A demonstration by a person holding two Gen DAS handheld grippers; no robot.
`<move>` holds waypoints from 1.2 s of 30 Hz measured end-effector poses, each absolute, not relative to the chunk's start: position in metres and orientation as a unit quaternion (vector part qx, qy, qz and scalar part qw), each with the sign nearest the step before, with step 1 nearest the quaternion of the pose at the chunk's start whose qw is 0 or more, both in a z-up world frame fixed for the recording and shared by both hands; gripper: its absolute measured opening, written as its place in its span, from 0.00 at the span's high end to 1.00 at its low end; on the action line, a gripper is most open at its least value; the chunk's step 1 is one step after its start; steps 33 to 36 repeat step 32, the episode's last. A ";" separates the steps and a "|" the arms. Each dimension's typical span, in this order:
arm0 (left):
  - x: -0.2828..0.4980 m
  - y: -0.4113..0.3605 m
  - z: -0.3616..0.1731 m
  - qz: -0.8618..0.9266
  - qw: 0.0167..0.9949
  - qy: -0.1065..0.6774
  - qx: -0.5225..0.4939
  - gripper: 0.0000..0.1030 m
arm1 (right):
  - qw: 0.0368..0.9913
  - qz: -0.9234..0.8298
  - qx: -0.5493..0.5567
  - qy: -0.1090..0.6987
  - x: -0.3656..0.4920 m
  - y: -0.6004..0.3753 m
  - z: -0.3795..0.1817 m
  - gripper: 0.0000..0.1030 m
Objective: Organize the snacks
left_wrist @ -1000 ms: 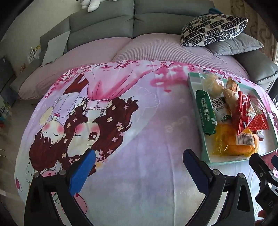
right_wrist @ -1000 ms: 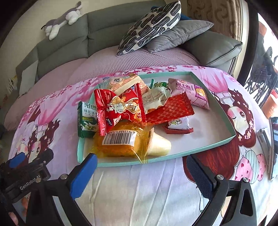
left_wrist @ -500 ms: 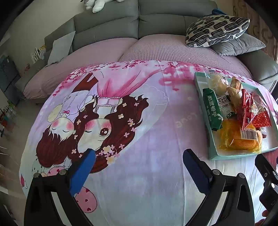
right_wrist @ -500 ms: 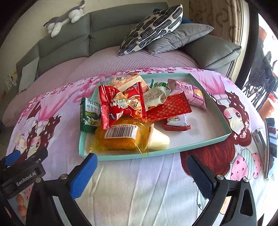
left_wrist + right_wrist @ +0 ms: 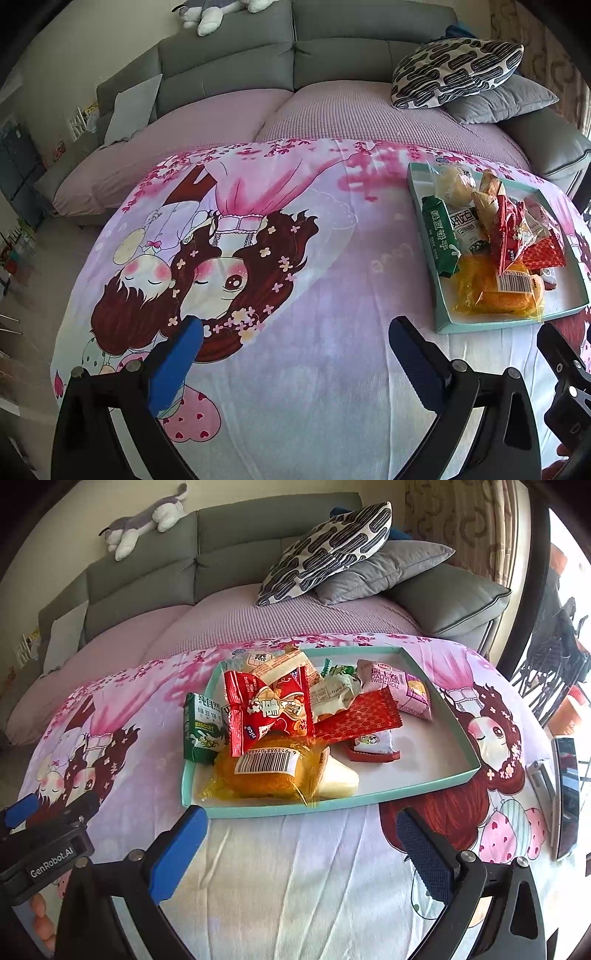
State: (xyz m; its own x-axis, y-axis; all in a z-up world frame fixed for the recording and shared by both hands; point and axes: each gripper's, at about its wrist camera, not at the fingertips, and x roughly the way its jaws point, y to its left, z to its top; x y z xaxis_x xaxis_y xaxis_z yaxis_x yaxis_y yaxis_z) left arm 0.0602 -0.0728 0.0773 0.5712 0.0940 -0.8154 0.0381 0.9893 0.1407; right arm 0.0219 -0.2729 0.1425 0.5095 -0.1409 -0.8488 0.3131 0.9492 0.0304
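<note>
Both views have drawn back slightly; snacks (image 5: 280, 716) lie heaped in the teal tray (image 5: 436, 781), both hand-held grippers (image 5: 291, 350) (image 5: 299, 843) spread apart, empty

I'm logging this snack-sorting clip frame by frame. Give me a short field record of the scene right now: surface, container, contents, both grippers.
surface: pink cartoon-print cloth over a table
container: shallow teal-rimmed tray
contents: green biscuit pack, red printed snack bag, yellow-wrapped cake with barcode, red patterned flat packet, pink swiss-roll pack, all piled toward the tray's left half
left gripper: open, empty, above bare cloth
right gripper: open, empty, just short of the tray's near rim
</note>
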 end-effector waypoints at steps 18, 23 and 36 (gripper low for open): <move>0.049 -0.076 0.095 0.021 0.892 0.444 0.083 0.02 | 0.871 -0.137 0.092 0.462 0.013 -0.275 0.162 0.00; 0.048 -0.076 0.097 0.020 0.893 0.441 0.084 0.02 | 0.872 -0.137 0.091 0.460 0.012 -0.275 0.164 0.00; 0.048 -0.074 0.099 0.017 0.900 0.428 0.078 0.02 | 0.871 -0.137 0.091 0.463 0.012 -0.276 0.161 0.00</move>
